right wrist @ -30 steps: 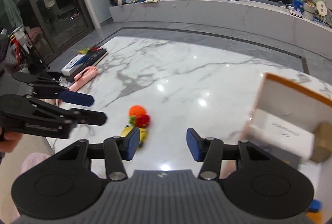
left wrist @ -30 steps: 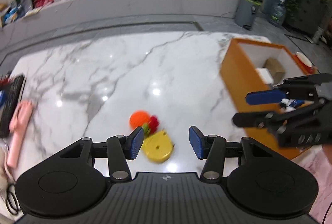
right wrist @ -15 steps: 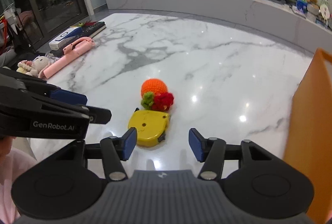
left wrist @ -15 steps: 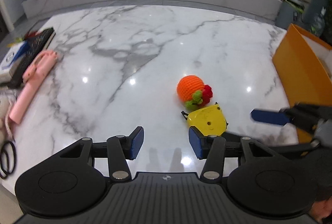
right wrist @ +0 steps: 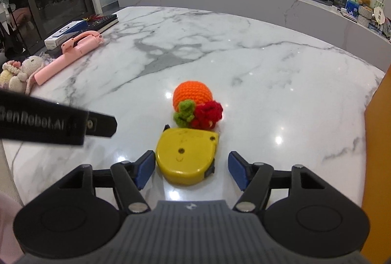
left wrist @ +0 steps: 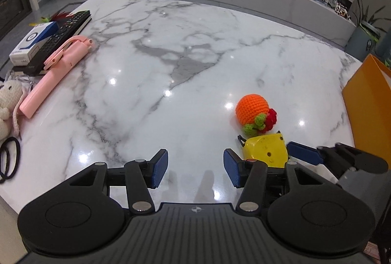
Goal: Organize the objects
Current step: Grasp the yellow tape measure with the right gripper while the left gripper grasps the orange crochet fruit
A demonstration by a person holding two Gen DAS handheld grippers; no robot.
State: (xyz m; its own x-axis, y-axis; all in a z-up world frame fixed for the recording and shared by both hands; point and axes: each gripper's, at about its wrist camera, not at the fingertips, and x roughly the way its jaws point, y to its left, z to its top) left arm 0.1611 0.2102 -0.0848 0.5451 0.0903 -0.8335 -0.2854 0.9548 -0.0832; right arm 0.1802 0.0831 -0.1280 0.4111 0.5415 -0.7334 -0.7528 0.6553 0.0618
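Right wrist view puts the flat yellow plastic tape measure (right wrist: pixel 187 156) lying on the white marble tabletop (right wrist: pixel 256 73), square between the blue pads of the right gripper (right wrist: pixel 191 169). Those jaws are opening as we watch, and neither pad presses the casing yet; a small gap shows on each side. Nothing is held. Just beyond, touching the tape's far edge, sits the orange crocheted ball with its green and red tufts (right wrist: pixel 193 102).

Left wrist view: the left gripper (left wrist: pixel 195 171) hangs over bare marble, its jaws opening slightly, roughly half spread, with nothing between them. The orange cardboard box (left wrist: pixel 366 107) stands at the right edge of the table, near the tape, and looks like the likely destination.

So this reads as the reach-and-straddle step on the tape measure. The next move calls for a squeeze across the casing's sides, then a lift clear of the crocheted ball.
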